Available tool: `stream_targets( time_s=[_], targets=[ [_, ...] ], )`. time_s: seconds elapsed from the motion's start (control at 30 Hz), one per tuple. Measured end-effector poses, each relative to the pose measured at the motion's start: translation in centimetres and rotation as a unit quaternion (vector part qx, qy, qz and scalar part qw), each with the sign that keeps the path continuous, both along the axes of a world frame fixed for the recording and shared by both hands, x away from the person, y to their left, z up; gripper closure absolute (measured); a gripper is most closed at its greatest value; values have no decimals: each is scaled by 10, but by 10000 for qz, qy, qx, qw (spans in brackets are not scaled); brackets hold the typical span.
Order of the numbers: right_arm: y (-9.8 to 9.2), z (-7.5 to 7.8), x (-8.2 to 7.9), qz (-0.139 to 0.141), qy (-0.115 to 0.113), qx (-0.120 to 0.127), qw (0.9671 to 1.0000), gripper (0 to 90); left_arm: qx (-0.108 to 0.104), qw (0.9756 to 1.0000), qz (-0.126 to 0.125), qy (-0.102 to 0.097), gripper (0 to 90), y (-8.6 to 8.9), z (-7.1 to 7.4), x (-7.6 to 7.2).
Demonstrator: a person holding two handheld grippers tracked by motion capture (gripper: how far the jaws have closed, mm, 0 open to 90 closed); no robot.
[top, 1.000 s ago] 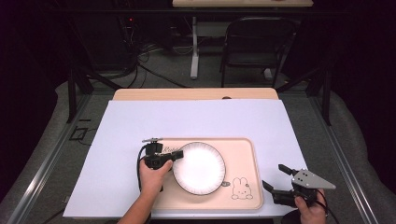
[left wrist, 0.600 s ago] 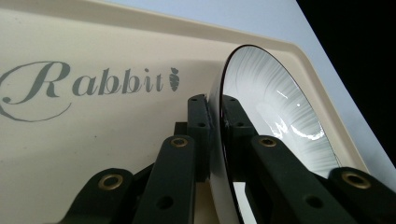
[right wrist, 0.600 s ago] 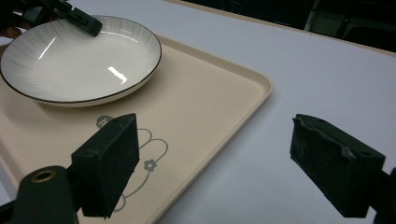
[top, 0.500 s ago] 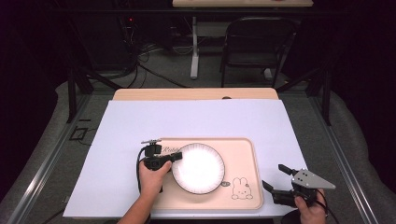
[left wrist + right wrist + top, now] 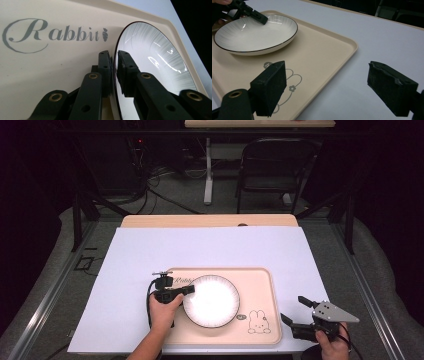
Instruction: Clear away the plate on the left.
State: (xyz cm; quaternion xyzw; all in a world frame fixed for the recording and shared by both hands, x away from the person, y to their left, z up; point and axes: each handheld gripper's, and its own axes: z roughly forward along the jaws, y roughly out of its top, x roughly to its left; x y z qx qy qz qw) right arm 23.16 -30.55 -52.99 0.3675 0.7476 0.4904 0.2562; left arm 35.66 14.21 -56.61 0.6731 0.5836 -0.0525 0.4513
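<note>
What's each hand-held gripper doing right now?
Left hand-held gripper: jaws just easing open, pads astride the plate rim with thin gaps.
Right hand-held gripper: open, empty.

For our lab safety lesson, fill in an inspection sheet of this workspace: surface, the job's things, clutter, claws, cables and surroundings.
Surface: a white sheet covers the table; it looks clean.
Job's things: a white plate with a dark rim sits in a beige tray printed with a rabbit drawing and the word Rabbit.
Clutter: nothing seen.
Claws: the left claw has its jaws either side of the plate's rim and has just been opening slightly, a thin gap showing beside the rim; the right claw is open, off the tray's near right corner.
Cables: a black cable trails from the left claw.
Surroundings: a dark chair and floor cables behind the table.
</note>
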Motion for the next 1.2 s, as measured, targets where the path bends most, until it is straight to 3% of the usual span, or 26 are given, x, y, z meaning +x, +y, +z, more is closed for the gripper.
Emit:
stream_targets(
  time_s=[0.2, 0.3, 0.57, 0.63, 0.73, 0.97, 1.2],
  targets=[
    [0, 0, 0, 2, 0, -2, 10000, 150, -3, 10000, 29, 35, 806, 0, -1, 0],
    [0, 0, 0, 2, 1, 0, 10000, 149, 85, 9999, 80, -52, 803, 0, 1, 0],
    [0, 0, 0, 3, 4, -1, 10000, 150, 221, 9994, 150, -226, 680, 0, 6, -2],
    [0, 0, 0, 3, 2, -3, 10000, 150, 240, 9992, 176, -270, 613, -1, 7, -2],
    [0, 0, 0, 5, 1, -5, 10000, 150, 390, 9977, 219, -500, 558, -2, 9, -4],
    [0, 0, 0, 5, 2, -4, 10000, 150, 531, 9961, 258, -660, 475, -3, 12, -5],
    [0, 0, 0, 2, 2, -6, 10000, 149, 605, 9939, 290, -877, 463, 2, 26, -7]
  ],
)
